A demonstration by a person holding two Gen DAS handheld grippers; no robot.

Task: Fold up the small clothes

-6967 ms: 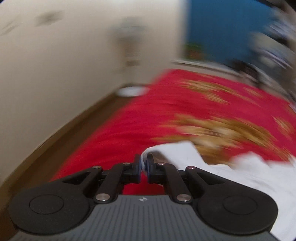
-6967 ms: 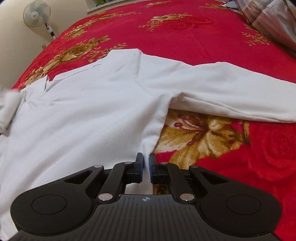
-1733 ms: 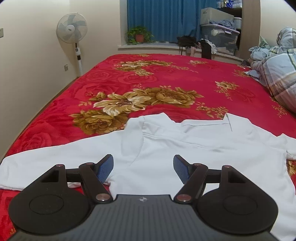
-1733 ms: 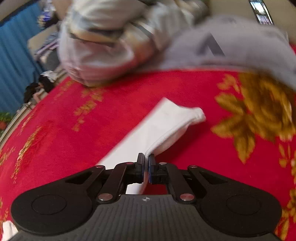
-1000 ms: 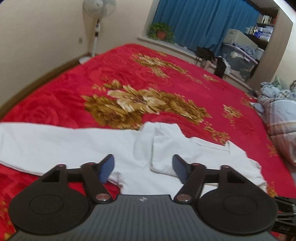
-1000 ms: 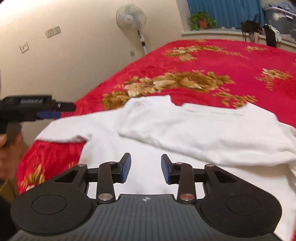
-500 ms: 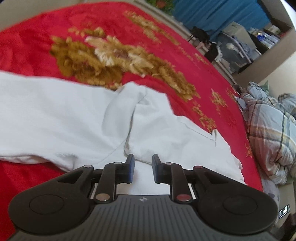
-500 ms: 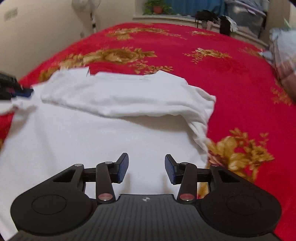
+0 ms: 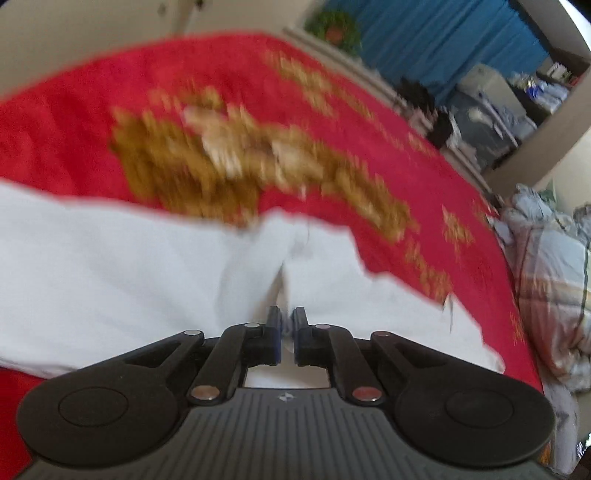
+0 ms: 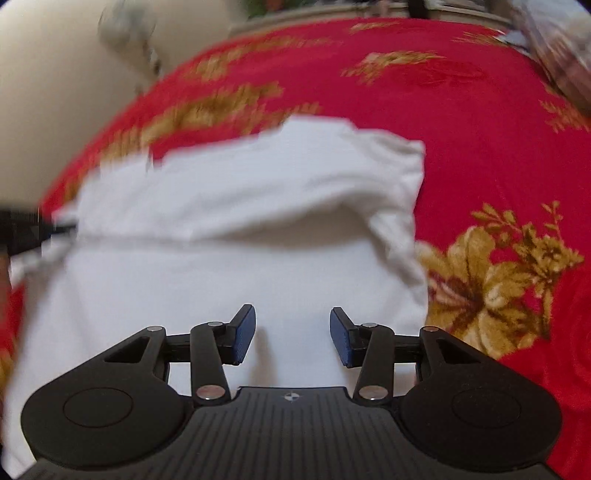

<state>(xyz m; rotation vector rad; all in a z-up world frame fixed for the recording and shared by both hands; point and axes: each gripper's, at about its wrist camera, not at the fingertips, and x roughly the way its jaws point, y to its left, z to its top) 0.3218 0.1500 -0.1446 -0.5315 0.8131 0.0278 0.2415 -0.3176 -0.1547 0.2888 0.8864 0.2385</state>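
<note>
A white long-sleeved shirt [image 9: 110,266] lies on the red flowered bedspread [image 9: 92,122]. In the left wrist view my left gripper [image 9: 287,330] is shut on a fold of the shirt near the shoulder seam. In the right wrist view the shirt [image 10: 221,229] has one sleeve folded across its top, and my right gripper [image 10: 292,334] is open and empty, just above the shirt's body. The left gripper [image 10: 22,225] shows blurred at that view's left edge, at the shirt's far side.
A checked quilt [image 9: 554,288] is heaped at the bed's right side. Blue curtains [image 9: 436,40], a potted plant [image 9: 332,31] and storage boxes [image 9: 484,107] stand beyond the bed. A standing fan [image 10: 129,33] is by the beige wall.
My left gripper has closed on the shirt fabric. My right gripper has opened wider and moved closer over the shirt's body. Both views are blurred by motion.
</note>
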